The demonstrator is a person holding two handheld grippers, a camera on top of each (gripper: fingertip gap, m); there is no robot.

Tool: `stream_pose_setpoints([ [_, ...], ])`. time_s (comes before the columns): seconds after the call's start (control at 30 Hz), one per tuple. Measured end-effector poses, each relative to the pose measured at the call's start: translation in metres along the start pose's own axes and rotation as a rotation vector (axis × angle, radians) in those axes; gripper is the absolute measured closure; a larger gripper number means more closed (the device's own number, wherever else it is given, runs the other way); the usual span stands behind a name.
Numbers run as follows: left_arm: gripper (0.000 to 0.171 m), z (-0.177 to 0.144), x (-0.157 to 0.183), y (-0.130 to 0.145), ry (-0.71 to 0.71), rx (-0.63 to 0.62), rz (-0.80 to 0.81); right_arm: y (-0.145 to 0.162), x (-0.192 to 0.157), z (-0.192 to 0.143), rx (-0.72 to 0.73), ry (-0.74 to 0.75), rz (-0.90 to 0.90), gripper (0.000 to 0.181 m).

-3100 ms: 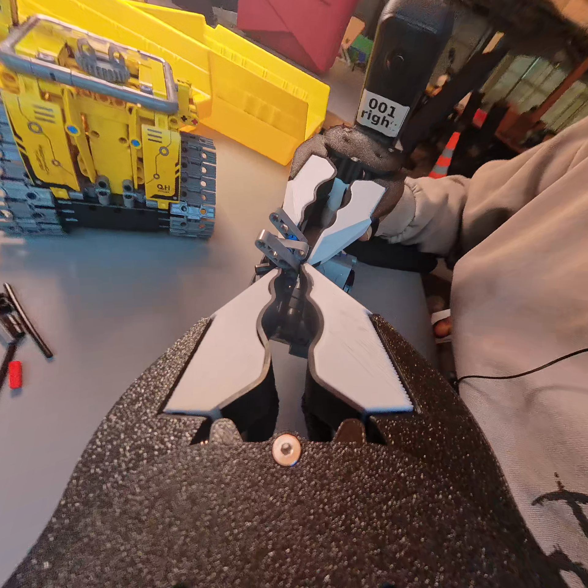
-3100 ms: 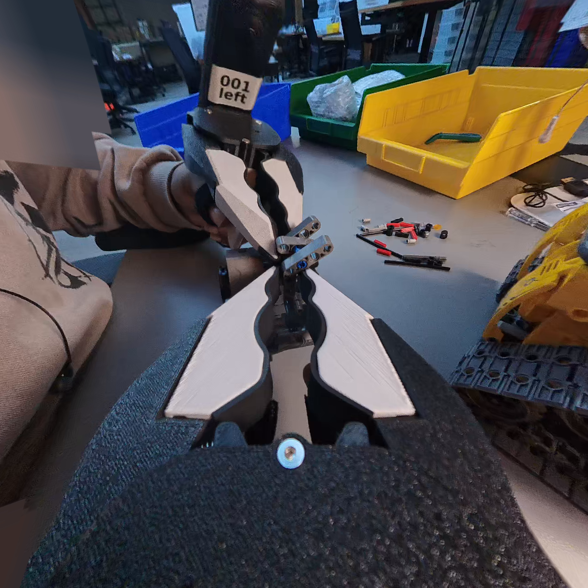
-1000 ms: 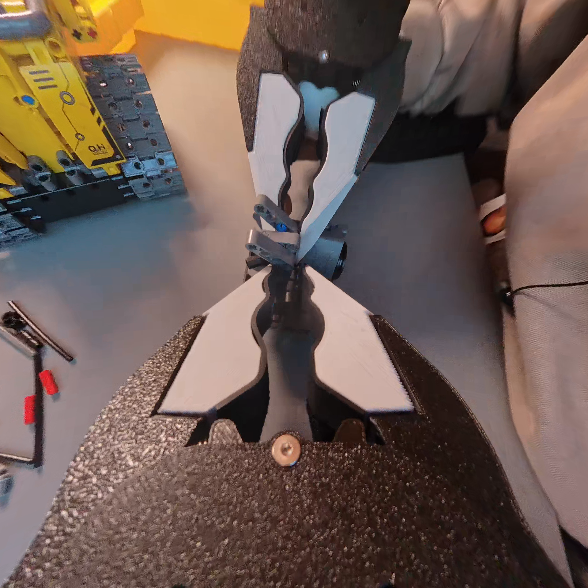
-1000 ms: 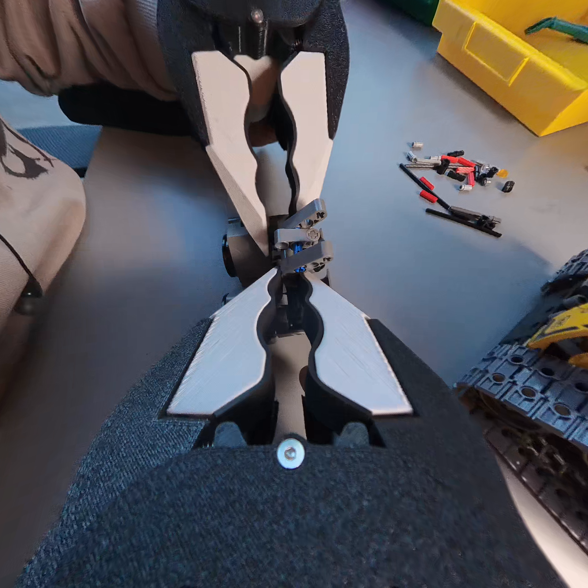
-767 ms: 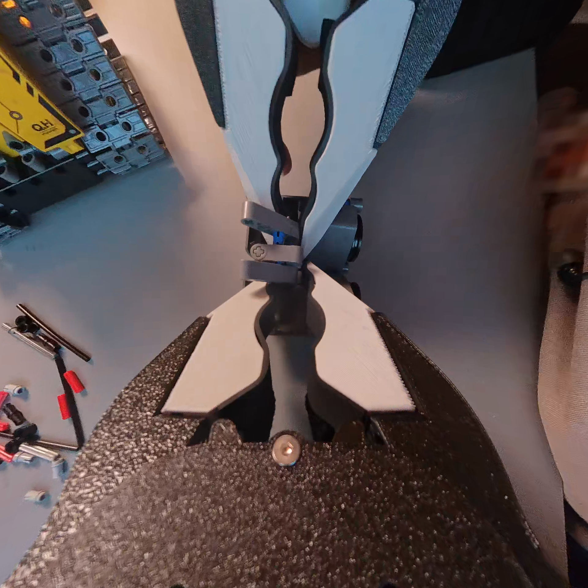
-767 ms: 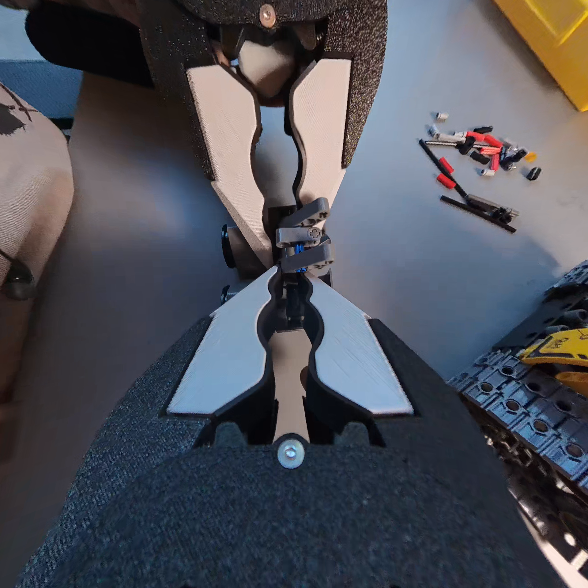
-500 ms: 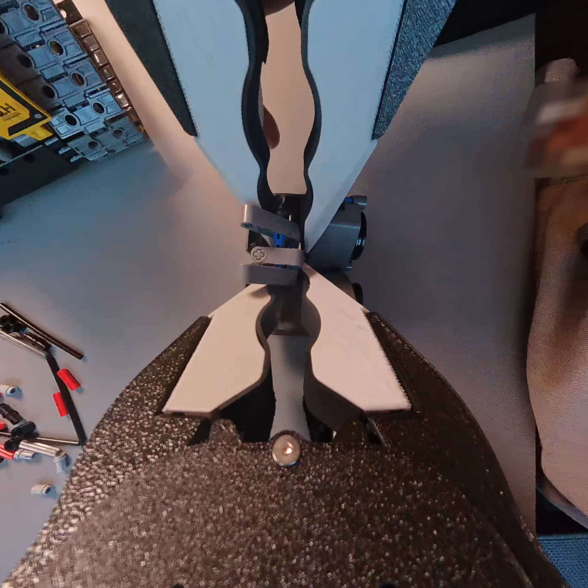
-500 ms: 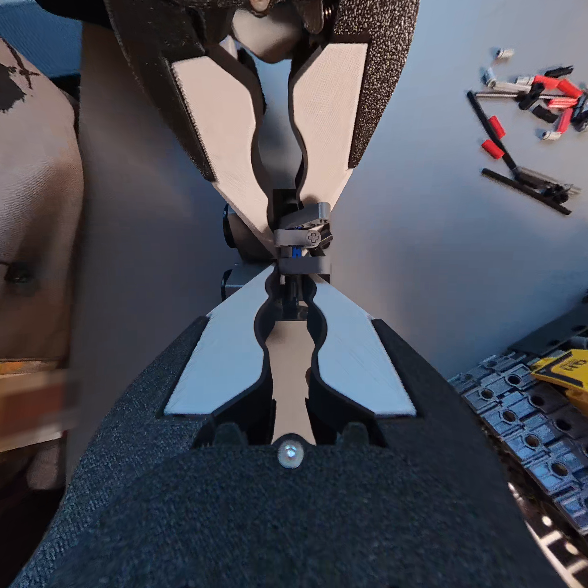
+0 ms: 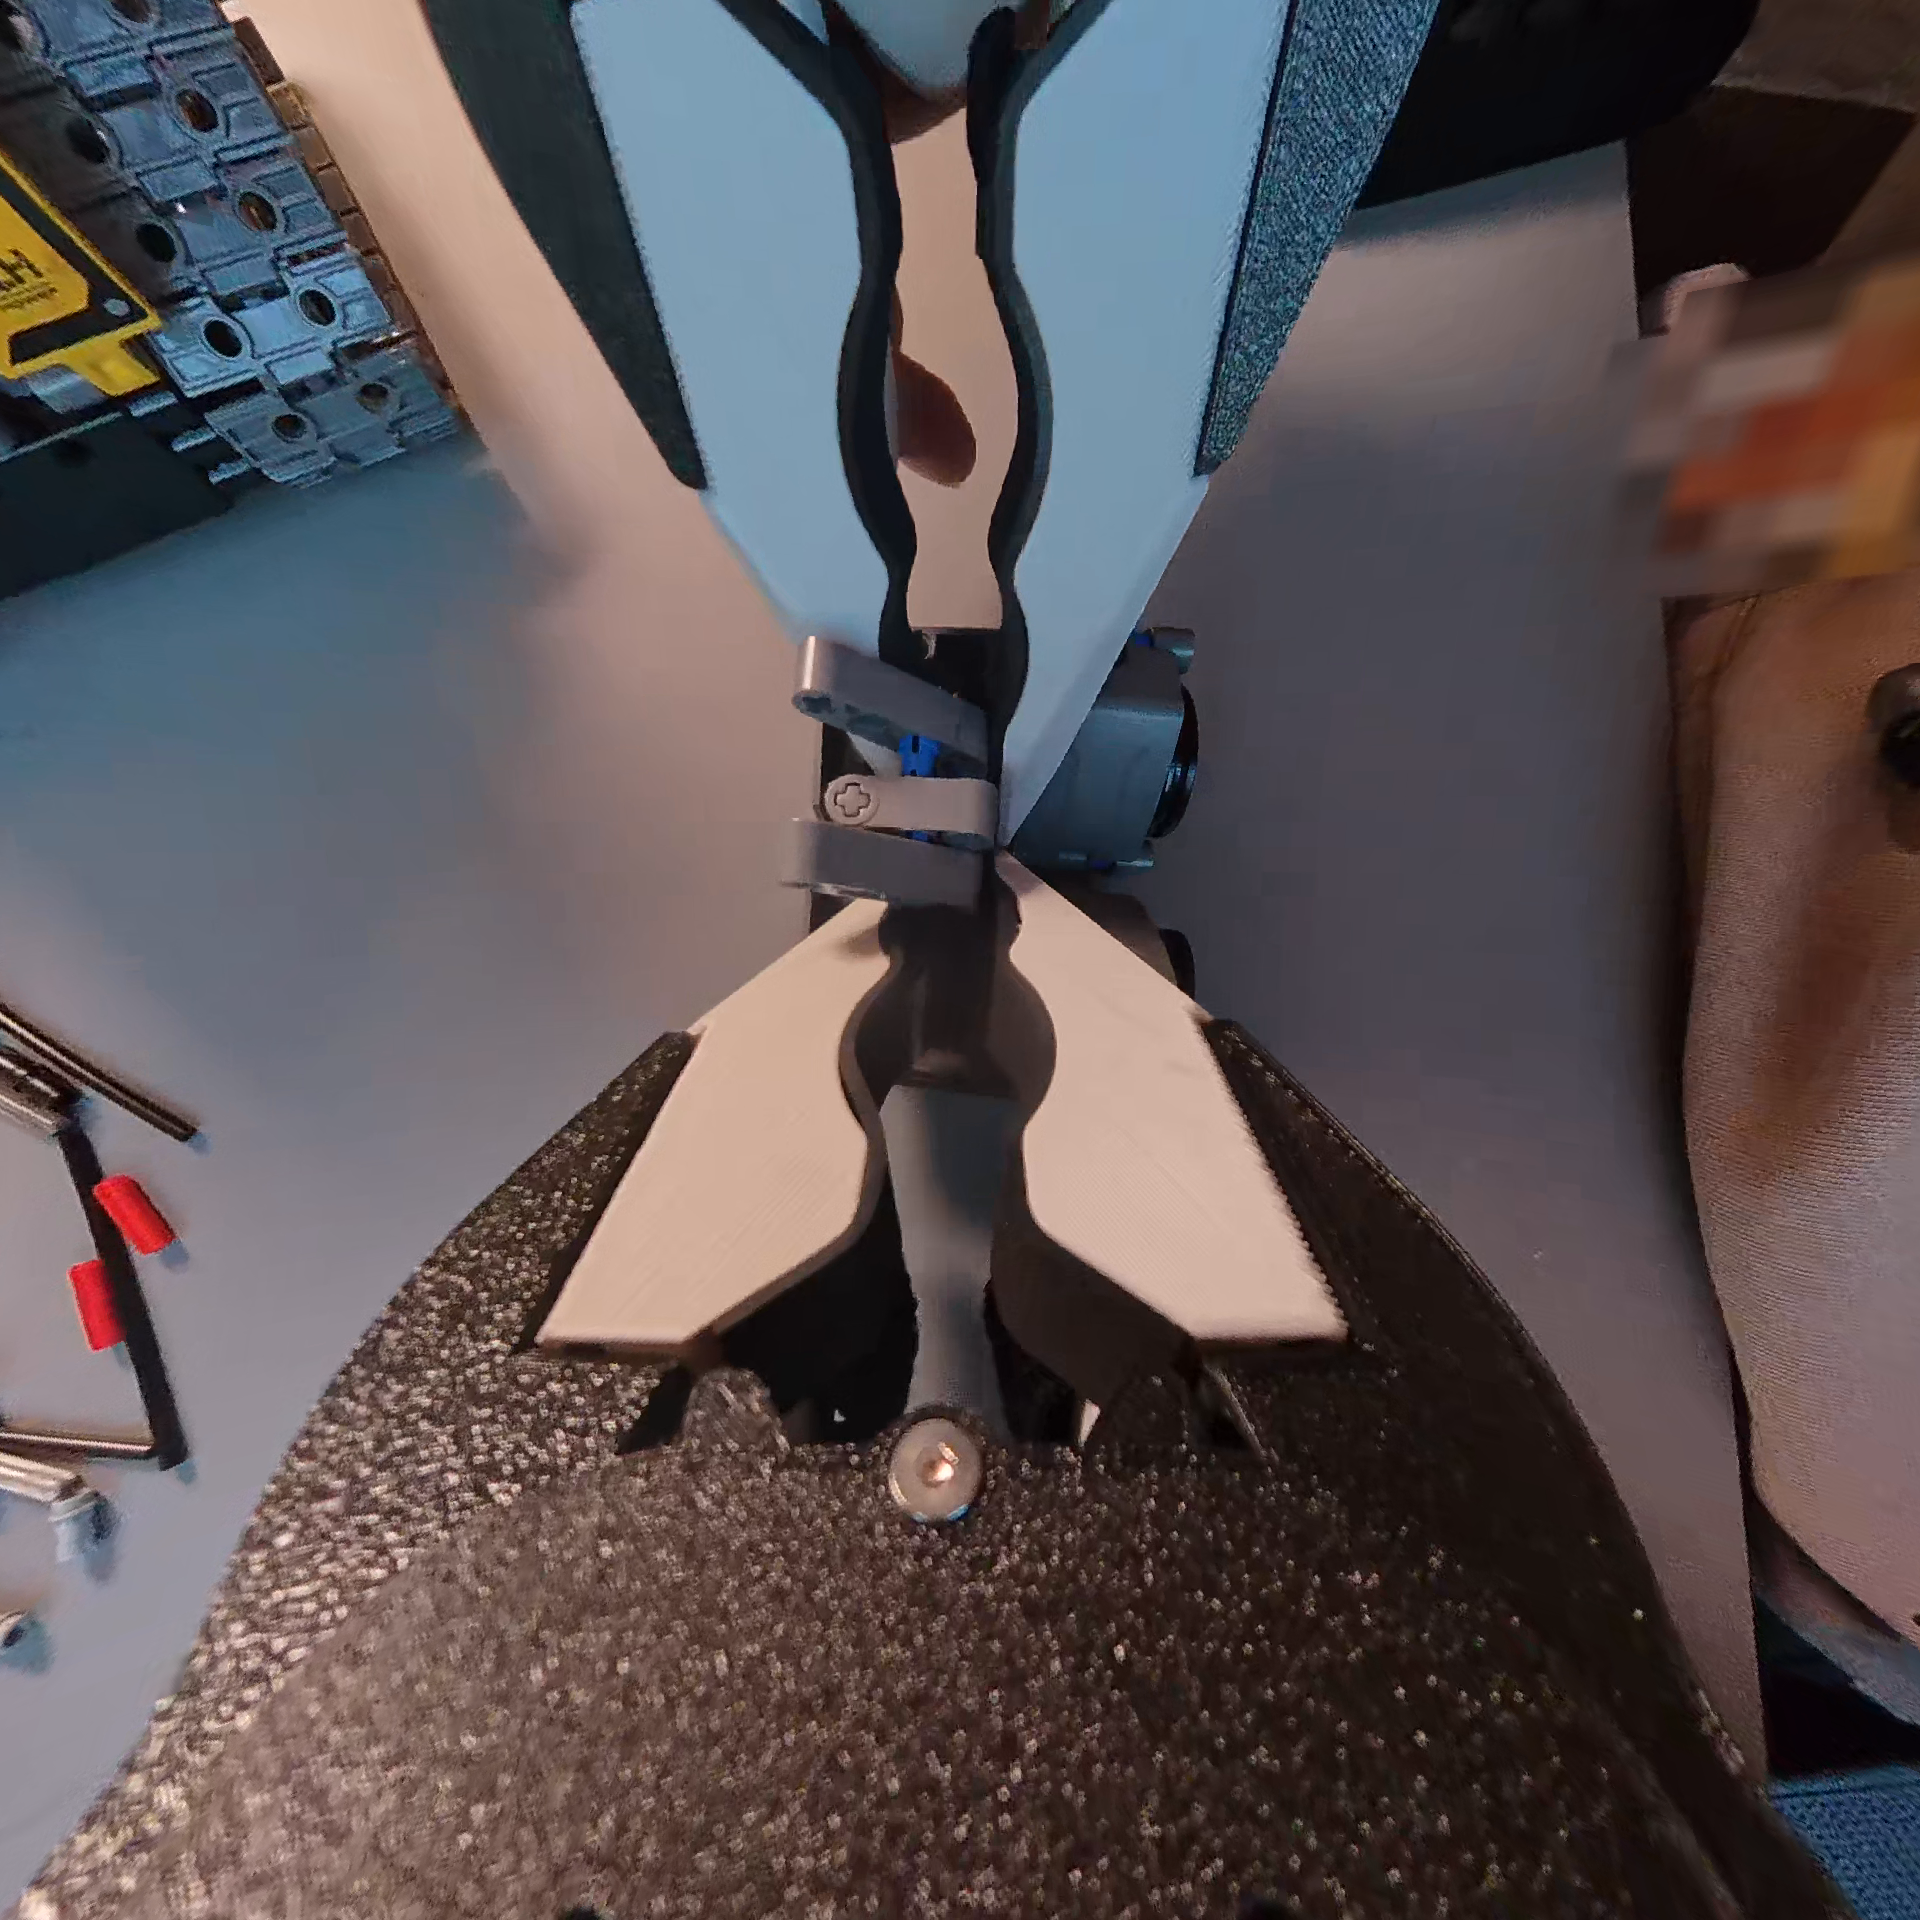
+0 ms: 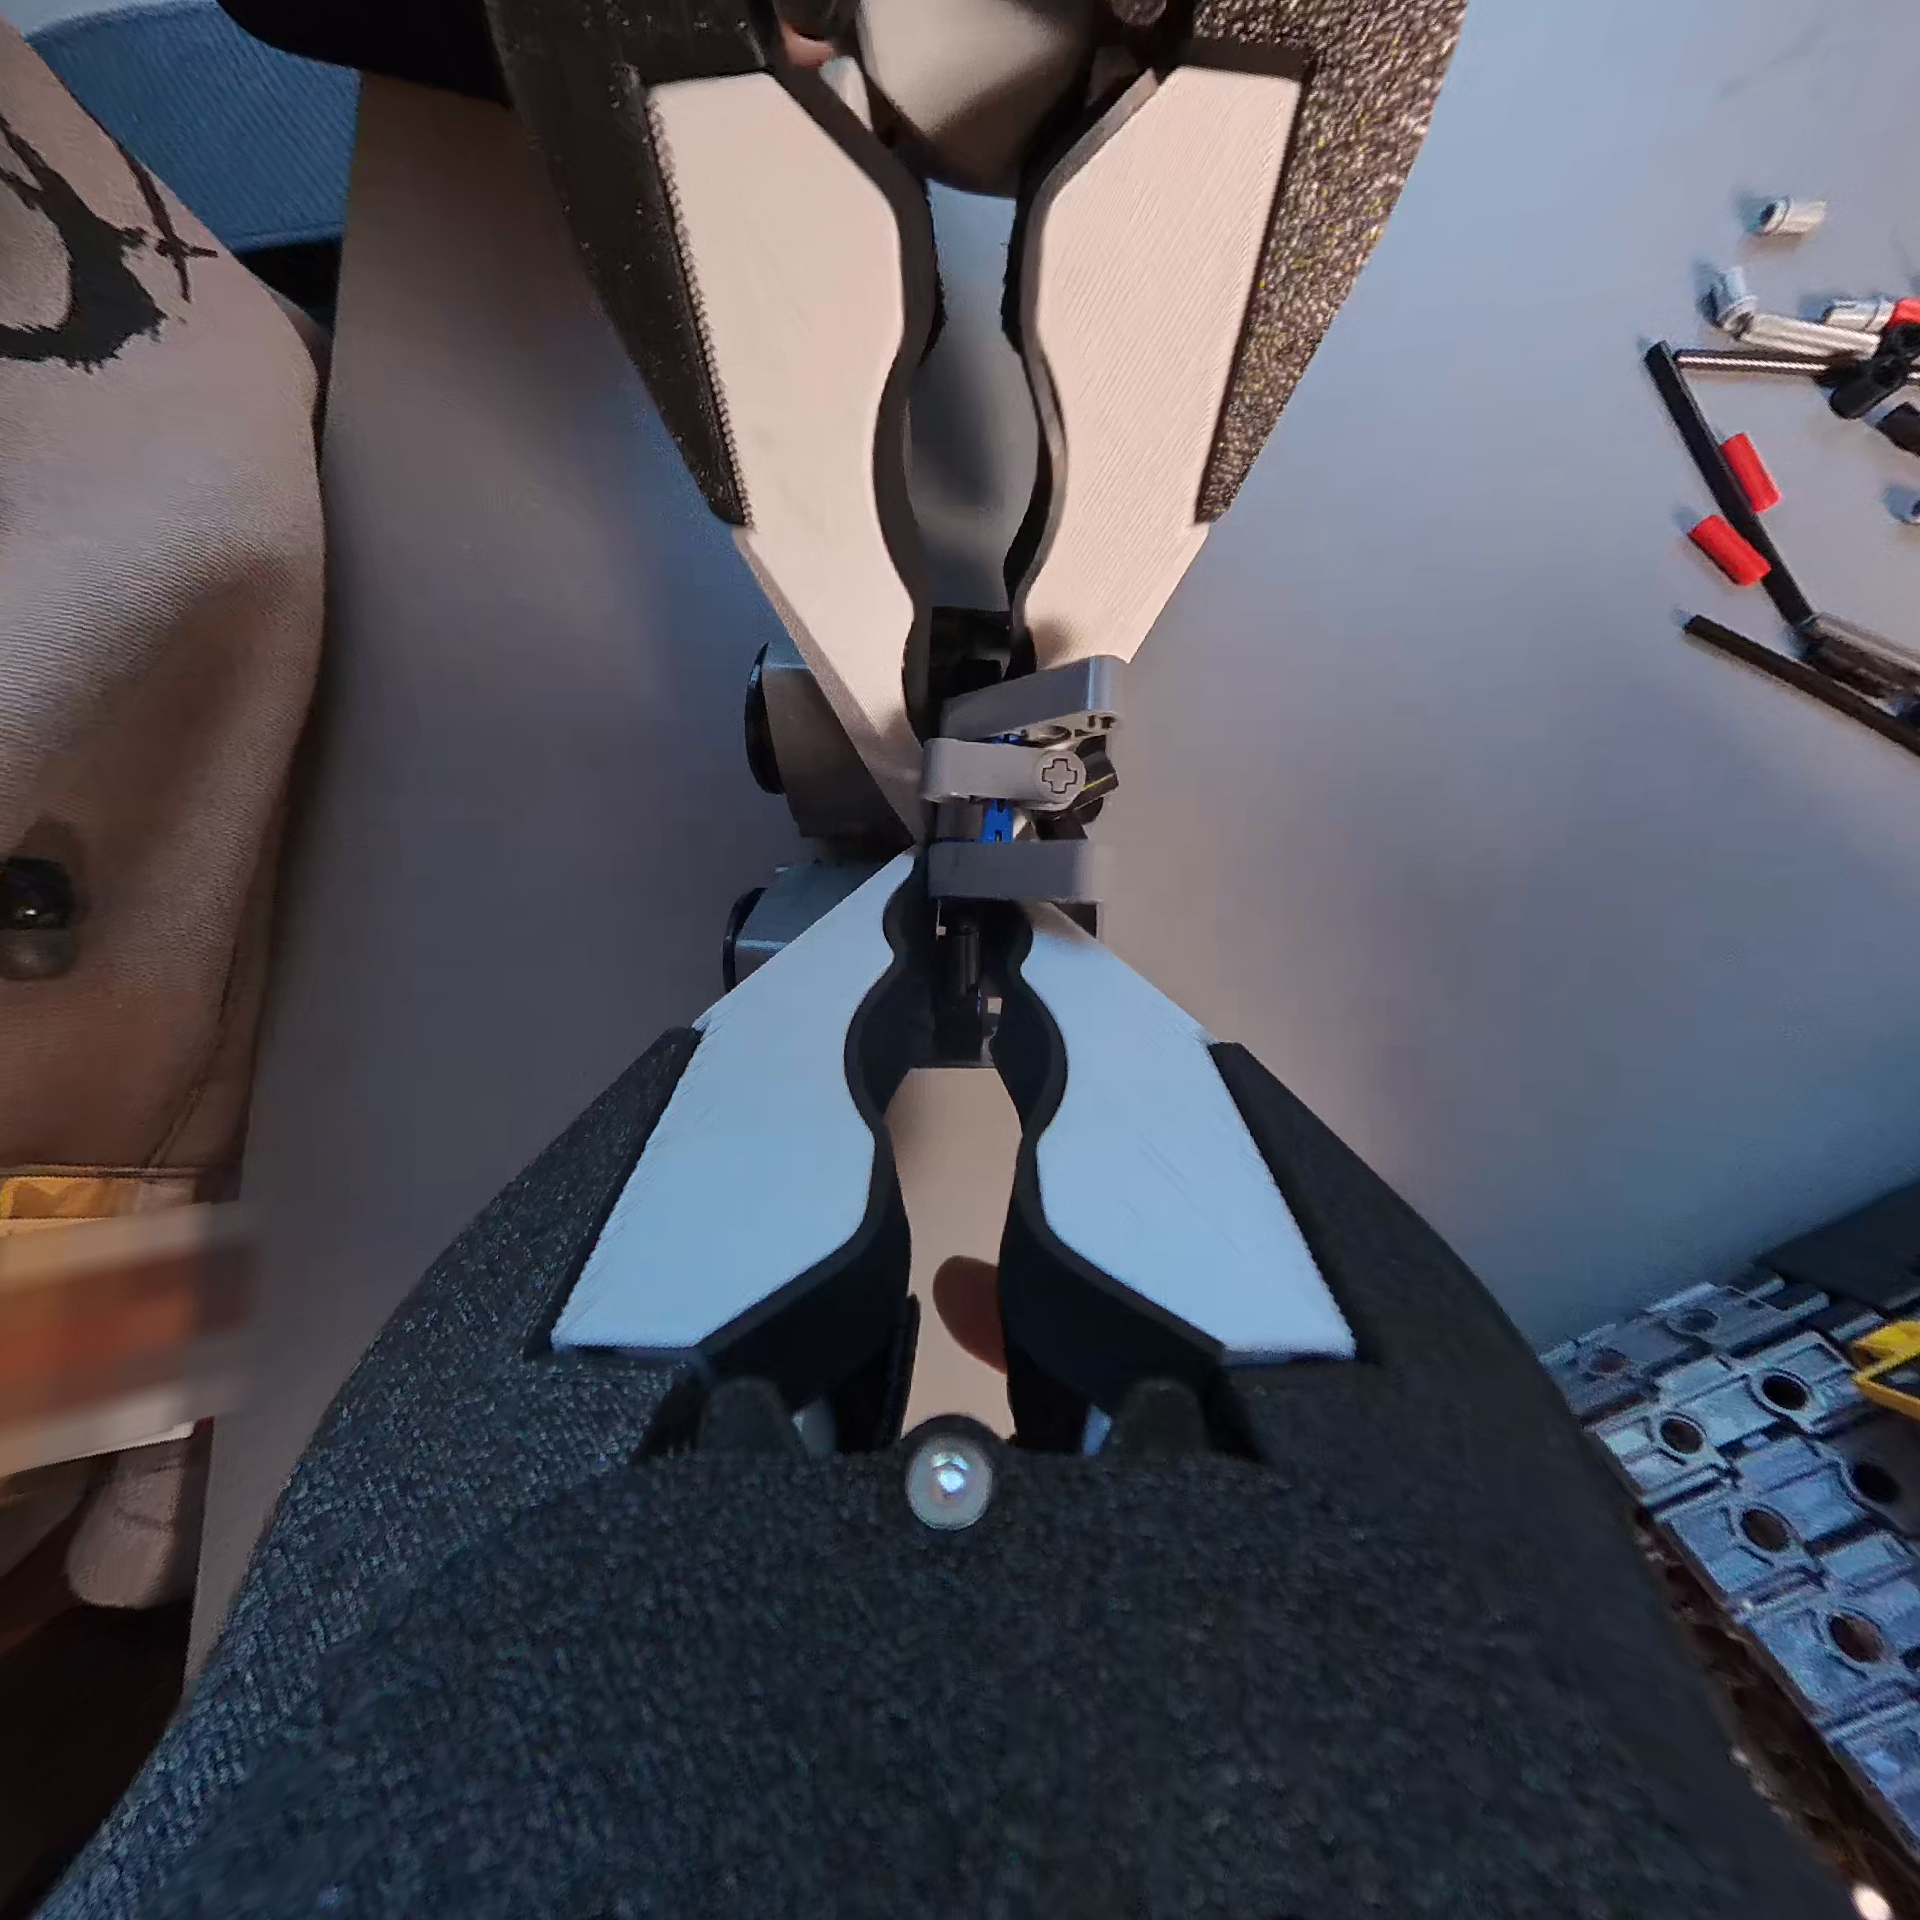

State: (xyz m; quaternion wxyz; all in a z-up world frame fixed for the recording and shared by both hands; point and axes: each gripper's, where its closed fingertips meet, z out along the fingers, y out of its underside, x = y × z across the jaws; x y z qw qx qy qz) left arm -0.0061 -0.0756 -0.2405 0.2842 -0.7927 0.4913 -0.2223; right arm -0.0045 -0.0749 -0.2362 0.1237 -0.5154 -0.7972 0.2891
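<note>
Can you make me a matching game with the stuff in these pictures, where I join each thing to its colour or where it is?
Things:
1. small grey-and-black building-brick assembly with three grey lever arms
2. little cylinder sleeves on the thin black rod
3. studded track of the toy vehicle
4. left claw

Descriptions:
A. red
B. grey links with round holes, top left in the left wrist view
C. pinched between both claws, over the grey table
D. shut on the assembly's black core, facing the right claw

Pairs: 1-C, 2-A, 3-B, 4-D
</note>
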Motion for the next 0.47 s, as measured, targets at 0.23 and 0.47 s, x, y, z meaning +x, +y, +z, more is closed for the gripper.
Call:
stream_pose_setpoints([
  [0.23,0.164,-0.0055,0.0086,0.0049,0.039,0.045,-0.045,-0.0068,-0.0077,0.0042,0.098,-0.016,0.008,0.174],
  [0.47,0.165,-0.0034,0.0107,0.0032,0.028,0.010,-0.014,-0.0077,-0.0070,0.0045,0.048,-0.004,-0.024,0.172],
])
